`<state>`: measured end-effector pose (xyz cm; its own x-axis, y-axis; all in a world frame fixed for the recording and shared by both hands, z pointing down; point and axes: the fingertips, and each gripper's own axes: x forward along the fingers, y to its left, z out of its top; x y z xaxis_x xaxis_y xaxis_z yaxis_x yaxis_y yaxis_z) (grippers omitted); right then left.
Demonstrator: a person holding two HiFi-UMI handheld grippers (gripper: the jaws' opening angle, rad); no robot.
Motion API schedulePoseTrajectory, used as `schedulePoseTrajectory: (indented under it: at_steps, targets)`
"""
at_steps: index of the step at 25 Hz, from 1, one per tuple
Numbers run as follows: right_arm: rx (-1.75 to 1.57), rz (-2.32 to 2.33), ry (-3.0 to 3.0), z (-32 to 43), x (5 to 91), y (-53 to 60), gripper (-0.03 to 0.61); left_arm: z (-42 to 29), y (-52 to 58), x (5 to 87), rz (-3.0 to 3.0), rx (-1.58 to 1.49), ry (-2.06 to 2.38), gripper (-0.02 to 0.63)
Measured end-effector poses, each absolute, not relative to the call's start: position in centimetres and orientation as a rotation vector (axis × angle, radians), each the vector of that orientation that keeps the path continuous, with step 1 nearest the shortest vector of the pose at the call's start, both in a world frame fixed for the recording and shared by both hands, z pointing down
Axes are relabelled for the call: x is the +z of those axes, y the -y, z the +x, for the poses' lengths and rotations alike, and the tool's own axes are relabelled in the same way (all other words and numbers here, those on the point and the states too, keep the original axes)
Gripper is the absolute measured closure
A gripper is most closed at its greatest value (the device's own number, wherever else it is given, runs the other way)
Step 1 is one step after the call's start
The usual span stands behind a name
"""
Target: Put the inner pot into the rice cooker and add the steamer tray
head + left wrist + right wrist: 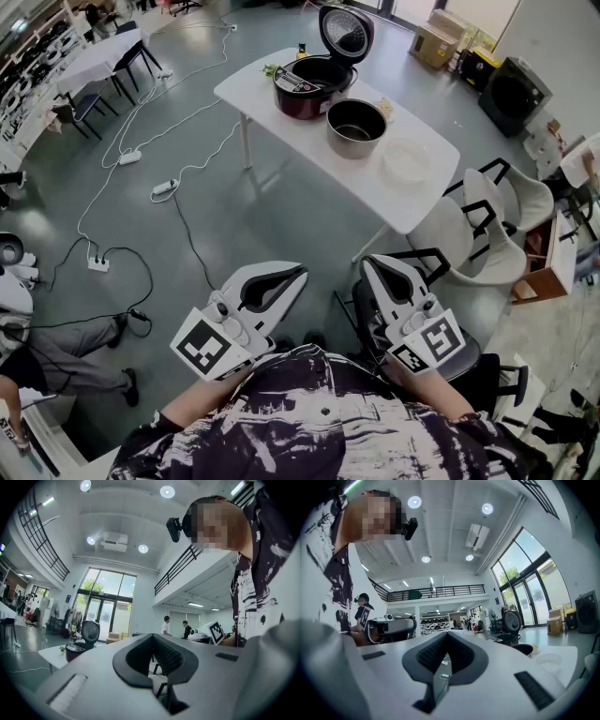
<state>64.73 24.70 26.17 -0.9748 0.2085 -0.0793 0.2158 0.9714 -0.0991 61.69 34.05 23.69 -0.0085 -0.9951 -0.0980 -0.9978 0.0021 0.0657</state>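
Observation:
On a white table [281, 101] far ahead stands the dark red rice cooker [311, 86] with its lid [345, 33] raised. Beside it sit the empty dark inner pot [356, 127] and the pale round steamer tray [405, 159]. My left gripper [298, 272] and right gripper [367, 262] are held close to the person's body, well short of the table, both shut and empty. The left gripper view shows its closed jaws [152, 635] and the cooker [75, 651] far off at the left. The right gripper view shows its closed jaws [446, 633], the pot [526, 648] and the tray [549, 662].
Cables and power strips [98, 263] trail over the grey floor at the left. White chairs [487, 220] stand right of the table, and a black chair [441, 361] is under my right gripper. Cardboard boxes [436, 37] sit beyond the table. People stand in the background [165, 625].

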Motion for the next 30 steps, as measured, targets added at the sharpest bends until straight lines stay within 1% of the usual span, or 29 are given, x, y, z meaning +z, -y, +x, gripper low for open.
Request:
schedulePoseTrajectory:
  at_steps: [17,18,20,22,24,30]
  targets:
    - [-0.194,0.359,-3.004,65.1,25.7,-25.1,0.58,61.9,-34.4,23.7,-2.196,0.195,-2.205,0.609]
    - [-0.209,0.368,-2.986,65.1,25.6,-25.1,0.541,62.0,-34.4,23.7,-2.196,0.194,-2.203,0.609]
    - [-0.226,0.343,-2.956,64.9,25.3,-25.0,0.142,62.0,-34.5,23.6,-2.194,0.194,-2.2,0.609]
    - [-0.204,0.307,-2.928,64.9,25.0,-24.9,0.056,62.1,-34.5,23.6,-2.193,0.197,-2.205,0.609]
    - [-0.192,0.324,-2.916,65.0,24.9,-25.3,0.031,62.0,-34.5,23.7,-2.193,0.198,-2.21,0.609]
    - [-0.2,0.385,-2.924,64.5,25.2,-26.2,0.025,61.7,-34.3,23.7,-2.193,0.189,-2.207,0.609]
